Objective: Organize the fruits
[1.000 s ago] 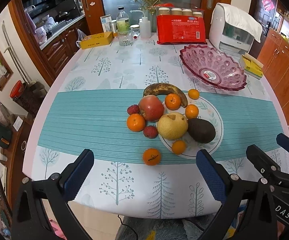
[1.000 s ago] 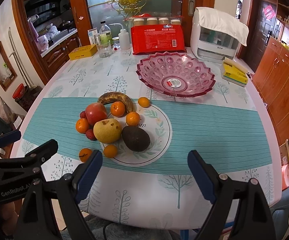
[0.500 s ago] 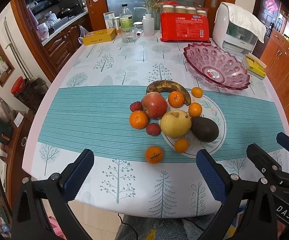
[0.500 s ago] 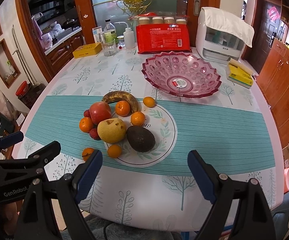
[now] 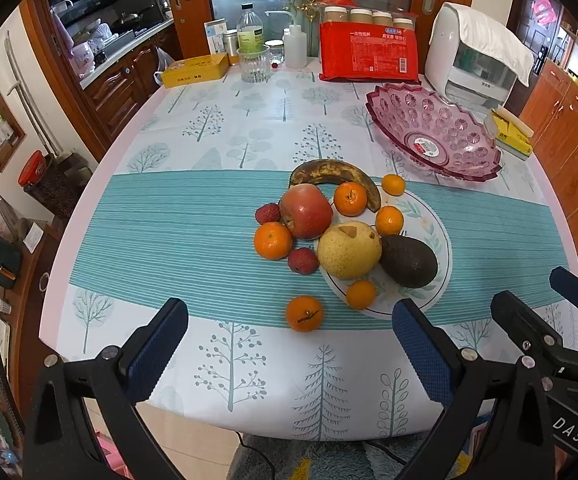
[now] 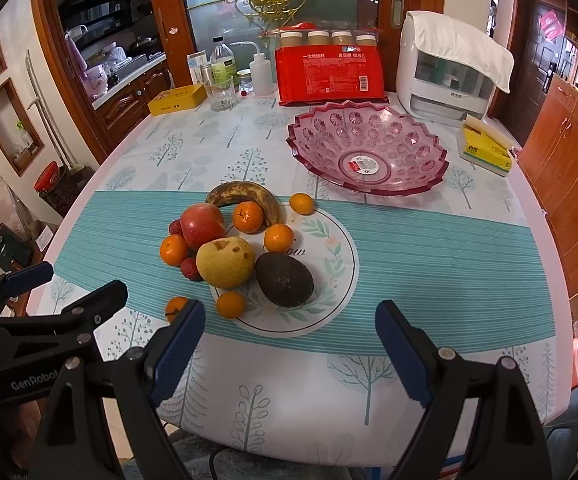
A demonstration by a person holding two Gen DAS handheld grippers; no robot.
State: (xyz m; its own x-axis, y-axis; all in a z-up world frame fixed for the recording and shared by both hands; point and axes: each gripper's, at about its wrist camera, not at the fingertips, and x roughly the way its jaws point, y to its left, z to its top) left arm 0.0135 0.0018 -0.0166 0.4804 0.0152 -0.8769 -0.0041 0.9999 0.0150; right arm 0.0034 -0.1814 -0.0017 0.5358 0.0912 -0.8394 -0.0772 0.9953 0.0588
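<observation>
The left gripper (image 5: 289,344) is hovering over the near edge of the round table (image 5: 137,152), its blue-padded jaws standing wide apart and holding nothing. The right gripper (image 6: 289,340) is hanging beside it over the same edge, likewise spread wide and empty.

From the left wrist view, a loose orange mandarin with a dark stem scar (image 5: 304,313) is lying just ahead at twelve o'clock, between the two pads but apart from both. Beyond it, the pile of fruit is sitting at twelve to one o'clock: a yellow pear with a brown blemish (image 5: 349,249), a dark brown avocado (image 5: 408,261) touching it on the right, a red apple (image 5: 305,211) behind, and a blackened brown banana (image 5: 335,179) curving at the back. Small mandarins and two red lychees (image 5: 303,261) are lying around them. Part of the pile is resting on a white circular leaf-patterned mat (image 5: 441,236).

From the right wrist view, the same pile is lying at eleven o'clock, with the avocado (image 6: 284,279) nearest the middle and the loose mandarin (image 6: 176,307) just beside the left pad's tip. A pink scalloped glass fruit bowl (image 6: 369,148) is standing empty at one o'clock, well apart from both grippers and just behind the fruit. A red plastic package of paper cups (image 6: 329,76) is leaning at the table's far edge.
</observation>
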